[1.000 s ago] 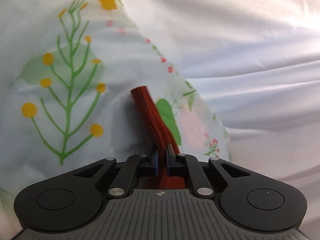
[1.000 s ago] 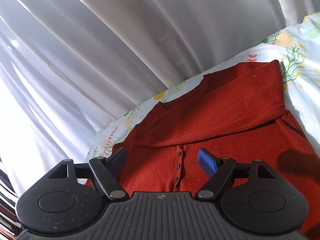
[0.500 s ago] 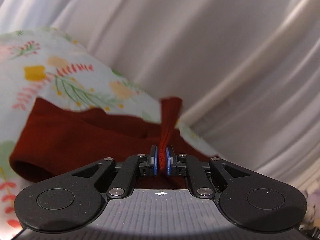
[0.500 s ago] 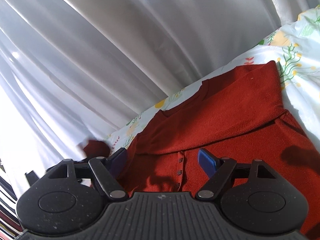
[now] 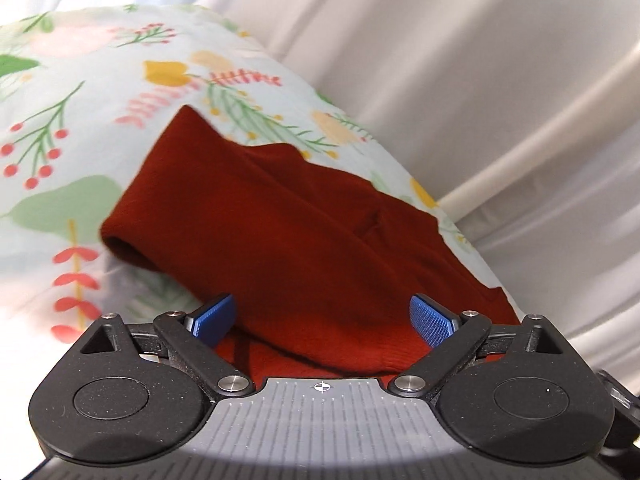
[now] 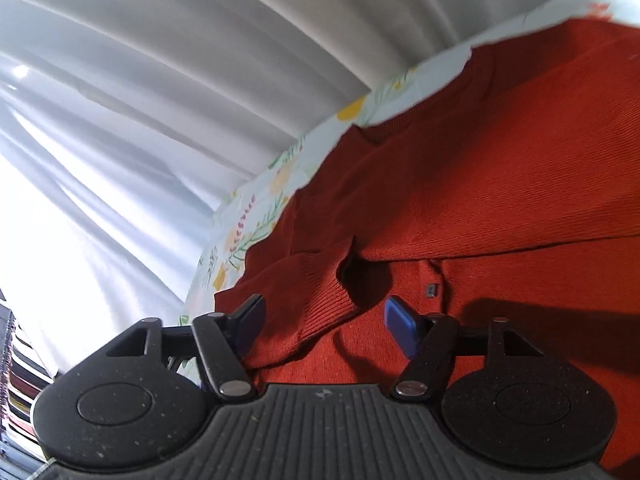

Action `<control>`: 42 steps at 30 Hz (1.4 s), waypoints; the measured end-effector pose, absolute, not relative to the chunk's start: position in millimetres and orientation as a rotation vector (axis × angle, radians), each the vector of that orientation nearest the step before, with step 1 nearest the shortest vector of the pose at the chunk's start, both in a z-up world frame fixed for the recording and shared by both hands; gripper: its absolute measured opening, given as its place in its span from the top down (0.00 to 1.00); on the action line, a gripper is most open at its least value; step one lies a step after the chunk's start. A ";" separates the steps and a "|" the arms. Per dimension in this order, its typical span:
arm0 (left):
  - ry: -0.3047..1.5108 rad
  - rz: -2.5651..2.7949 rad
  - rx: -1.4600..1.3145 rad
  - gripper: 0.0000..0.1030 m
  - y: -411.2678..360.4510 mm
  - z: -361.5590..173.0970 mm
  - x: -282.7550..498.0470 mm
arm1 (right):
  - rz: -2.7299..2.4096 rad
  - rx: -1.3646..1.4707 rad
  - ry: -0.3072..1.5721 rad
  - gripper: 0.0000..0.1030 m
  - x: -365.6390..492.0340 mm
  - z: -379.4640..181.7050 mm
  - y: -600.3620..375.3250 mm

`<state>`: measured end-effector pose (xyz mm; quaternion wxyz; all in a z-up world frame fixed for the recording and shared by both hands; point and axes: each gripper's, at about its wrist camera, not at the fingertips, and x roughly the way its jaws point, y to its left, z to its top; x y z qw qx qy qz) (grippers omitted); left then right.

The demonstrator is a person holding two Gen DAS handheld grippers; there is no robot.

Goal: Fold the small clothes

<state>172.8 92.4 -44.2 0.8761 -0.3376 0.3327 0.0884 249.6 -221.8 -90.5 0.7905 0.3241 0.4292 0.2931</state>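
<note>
A small rust-red knit cardigan (image 5: 288, 232) lies on a floral sheet (image 5: 80, 92), with both sleeves folded across its front. My left gripper (image 5: 322, 320) is open and empty, low over the folded sleeve, its blue pads (image 5: 214, 316) spread either side of the fabric. In the right wrist view the cardigan (image 6: 500, 184) fills the right half, and a sleeve cuff (image 6: 320, 296) lies between my fingers. My right gripper (image 6: 324, 320) is open and empty just above that cuff. A small button (image 6: 431, 289) shows on the placket.
White curtains (image 6: 160, 80) hang close behind the sheet's far edge (image 6: 256, 200). They also fill the right side of the left wrist view (image 5: 480, 60). A striped object (image 6: 16, 408) shows at the lower left of the right wrist view.
My left gripper carried the sleeve over the cardigan, then opened and let it go; the sleeve now lies folded across the front. My right gripper stayed open and moved lower and closer.
</note>
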 end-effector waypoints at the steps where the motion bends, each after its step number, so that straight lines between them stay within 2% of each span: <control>1: 0.704 0.194 -0.712 0.03 94.8 -45.3 170.9 | 0.629 0.697 0.942 0.42 257.1 -95.2 -216.1; 6: 0.734 0.256 -0.721 0.02 101.5 -51.4 161.2 | 0.632 0.639 0.991 0.47 280.0 -111.9 -191.2; 9: 0.740 0.266 -0.722 0.02 103.4 -53.1 156.1 | 0.648 0.626 0.983 0.57 287.9 -115.2 -179.9; 11: 0.742 0.274 -0.708 0.02 102.1 -53.4 154.9 | 0.667 0.605 0.994 0.78 292.9 -114.1 -171.9; 12: 0.744 0.275 -0.699 0.02 101.3 -53.6 154.4 | 0.670 0.591 0.998 0.83 294.1 -113.8 -167.3; 13: 0.747 0.277 -0.691 0.02 100.3 -54.1 154.3 | 0.671 0.564 0.999 0.93 294.4 -112.3 -161.9; 14: 0.750 0.279 -0.683 0.02 99.4 -54.4 154.9 | 0.674 0.528 0.986 0.95 293.2 -108.5 -156.5; 18: 0.762 0.274 -0.637 0.02 95.8 -52.3 159.3 | 0.680 0.404 0.814 0.96 280.7 -68.0 -155.2; 23: 0.750 0.263 -0.587 0.02 91.1 -49.1 168.8 | 0.519 0.312 0.641 0.96 275.4 -28.2 -203.3; 35: 0.795 0.209 -0.529 0.02 72.8 -55.1 198.6 | 0.176 0.353 0.746 0.95 281.4 -77.7 -326.0; 37: 0.798 0.198 -0.524 0.02 70.0 -55.2 201.4 | 0.190 0.439 0.775 0.91 282.1 -88.1 -334.6; 38: 0.801 0.196 -0.518 0.02 68.5 -55.2 202.7 | 0.204 0.490 0.788 0.80 281.7 -92.2 -339.6; 40: 0.804 0.193 -0.504 0.02 65.9 -55.3 205.5 | 0.244 0.558 0.791 0.66 282.6 -99.8 -335.9; 42: 0.808 0.192 -0.498 0.02 64.0 -55.5 207.9 | 0.264 0.536 0.778 0.64 281.0 -99.9 -328.8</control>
